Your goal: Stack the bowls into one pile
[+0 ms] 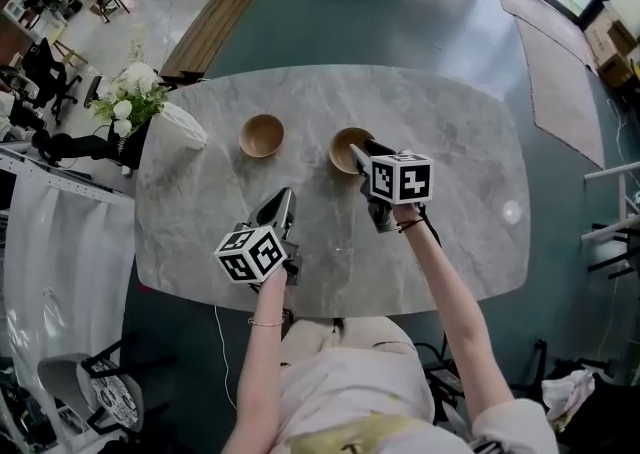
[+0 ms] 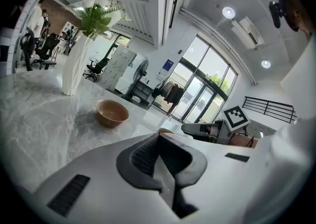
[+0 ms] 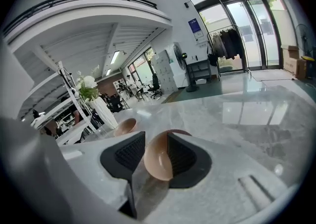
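Right gripper view shows the bowl (image 3: 157, 163) I'm after caught by its wall in my right gripper (image 3: 154, 143). One pad sits inside the bowl and the other against its outer side, and the jaws are closed on the rim. The bowl is tipped so its pale inside faces the left pad. From the head view this wooden bowl (image 1: 345, 145) is near the middle of the marble table (image 1: 450, 172), with my right gripper (image 1: 360, 152) on its near right edge. I can't tell from there whether its base is touching the tabletop.

The second bowl (image 1: 262, 134) stands upright on the table to the left, apart from the first. It shows past the left pad (image 3: 125, 126) in the right gripper view.

My left gripper (image 1: 284, 200) hangs over bare marble nearer to me, well short of both bowls. Its jaws (image 2: 159, 144) are pressed together with nothing between them. Its view looks across the table at the second bowl (image 2: 112, 113).

A white vase (image 1: 182, 126) of flowers stands at the table's far left edge.
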`<state>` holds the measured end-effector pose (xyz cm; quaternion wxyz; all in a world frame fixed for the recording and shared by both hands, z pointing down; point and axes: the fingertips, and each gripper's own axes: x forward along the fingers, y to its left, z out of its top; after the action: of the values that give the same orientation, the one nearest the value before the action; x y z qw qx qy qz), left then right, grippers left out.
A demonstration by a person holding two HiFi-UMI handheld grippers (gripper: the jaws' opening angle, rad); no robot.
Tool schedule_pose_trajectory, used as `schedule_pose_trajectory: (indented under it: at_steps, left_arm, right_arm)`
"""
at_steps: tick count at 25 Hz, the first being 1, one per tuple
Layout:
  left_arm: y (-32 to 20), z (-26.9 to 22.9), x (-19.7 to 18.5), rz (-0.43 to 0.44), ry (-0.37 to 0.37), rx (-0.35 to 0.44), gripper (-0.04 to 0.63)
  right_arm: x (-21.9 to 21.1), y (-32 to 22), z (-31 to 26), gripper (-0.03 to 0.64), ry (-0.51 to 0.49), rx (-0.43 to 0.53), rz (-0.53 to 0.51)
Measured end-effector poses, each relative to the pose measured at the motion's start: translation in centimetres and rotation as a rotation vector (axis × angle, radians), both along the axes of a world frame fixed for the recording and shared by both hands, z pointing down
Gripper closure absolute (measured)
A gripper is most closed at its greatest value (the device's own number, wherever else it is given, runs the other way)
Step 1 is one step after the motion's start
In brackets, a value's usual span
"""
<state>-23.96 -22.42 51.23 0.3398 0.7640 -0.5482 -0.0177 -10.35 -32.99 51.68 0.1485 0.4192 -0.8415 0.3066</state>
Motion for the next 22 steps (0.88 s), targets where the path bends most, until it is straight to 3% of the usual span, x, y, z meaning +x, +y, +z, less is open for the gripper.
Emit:
schedule_pose_trajectory:
  at_steps: [8,22]
  left_arm:
    - [0.4,0.2,-3.7,-0.057,-0.003,-0.004,0.595]
    - [-1.6,2.5,-10.1,-0.039,-0.012,-0.064,0.595]
  right_arm:
    - [-5.1,0.2,0.0,0.485,-0.054,-0.03,-0.044]
    - [-13.6,-2.1,2.2,0.485,-0.055,-0.103,-0.025]
